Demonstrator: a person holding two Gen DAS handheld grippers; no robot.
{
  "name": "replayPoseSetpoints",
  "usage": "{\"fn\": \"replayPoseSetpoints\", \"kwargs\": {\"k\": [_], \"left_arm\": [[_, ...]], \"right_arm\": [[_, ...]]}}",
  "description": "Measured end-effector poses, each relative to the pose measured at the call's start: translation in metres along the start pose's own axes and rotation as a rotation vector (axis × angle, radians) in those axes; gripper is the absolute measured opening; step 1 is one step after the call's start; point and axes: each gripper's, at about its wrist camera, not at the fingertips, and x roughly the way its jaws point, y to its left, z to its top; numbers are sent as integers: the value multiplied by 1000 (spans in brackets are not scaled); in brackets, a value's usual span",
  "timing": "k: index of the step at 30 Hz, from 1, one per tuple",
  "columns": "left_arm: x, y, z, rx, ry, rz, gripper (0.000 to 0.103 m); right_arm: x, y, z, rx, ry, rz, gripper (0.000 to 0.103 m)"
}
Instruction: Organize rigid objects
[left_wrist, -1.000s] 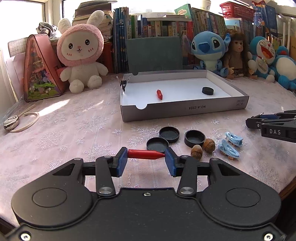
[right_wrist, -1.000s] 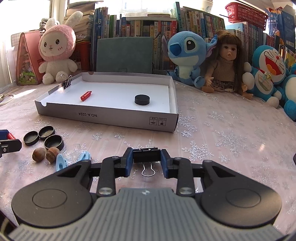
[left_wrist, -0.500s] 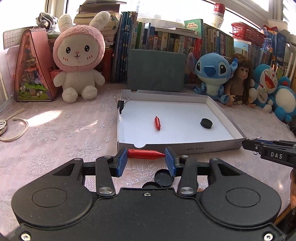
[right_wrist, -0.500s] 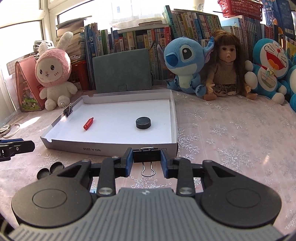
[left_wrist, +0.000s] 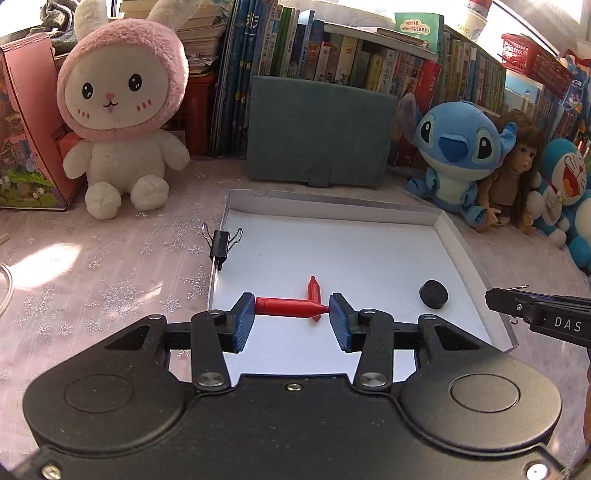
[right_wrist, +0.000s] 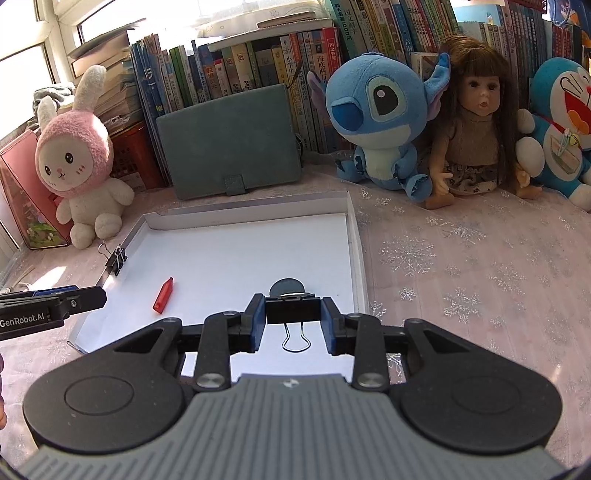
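Left gripper (left_wrist: 291, 314) holds a red crayon (left_wrist: 286, 307) tight over the white tray (left_wrist: 448, 230), and right gripper (right_wrist: 293, 320) pinches a black clip (right_wrist: 293, 309) there too. Already inside lie another crayon (right_wrist: 163, 295) at 9 o'clock, a black cap (left_wrist: 433, 294) at 3 o'clock and a clip on the rim (left_wrist: 219, 244). I think both held things still need dropping in.

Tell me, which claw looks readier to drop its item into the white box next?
Probably the left claw: its red crayon hangs right beside the crayon already lying in the white box. The right claw holds its binder clip above the box too.
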Motion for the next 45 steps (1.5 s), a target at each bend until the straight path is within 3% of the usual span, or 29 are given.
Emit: {"fn": "replayPoseSetpoints", "kwargs": {"k": [9,13,27,45], "left_arm": [[56,8,13,-164,131,22,42],[68,11,15,-218,150,24,42],[78,-1,15,-60,121,134,42],[80,-2,8,-2,114,140,42]], "right_arm": [[37,-2,16,59,63,-40,37],[47,-1,19,65,70,-57,37],[69,9,19,10,84,-37,37],[71,0,18,17,90,-123,38]]}}
